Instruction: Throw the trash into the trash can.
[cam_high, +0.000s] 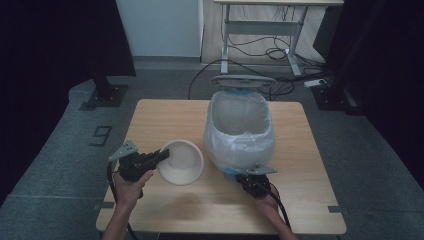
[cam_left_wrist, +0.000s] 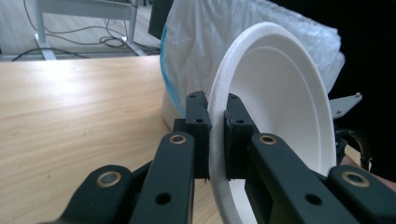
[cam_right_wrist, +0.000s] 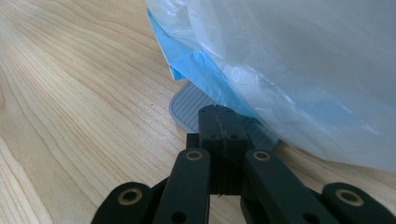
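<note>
A white foam bowl hangs tilted just above the wooden table, left of the bin. My left gripper is shut on the bowl's rim; in the left gripper view the two pads pinch the rim of the bowl. A small pedal bin lined with a white and blue bag stands mid-table with its lid raised. My right gripper is at the bin's near foot. In the right gripper view its jaws are shut with nothing between them, tips on the grey ribbed pedal under the bag.
Behind the table stand a desk frame and loose cables on the floor. A black stand base sits on the floor at the far left. Bare tabletop lies left of and in front of the bin.
</note>
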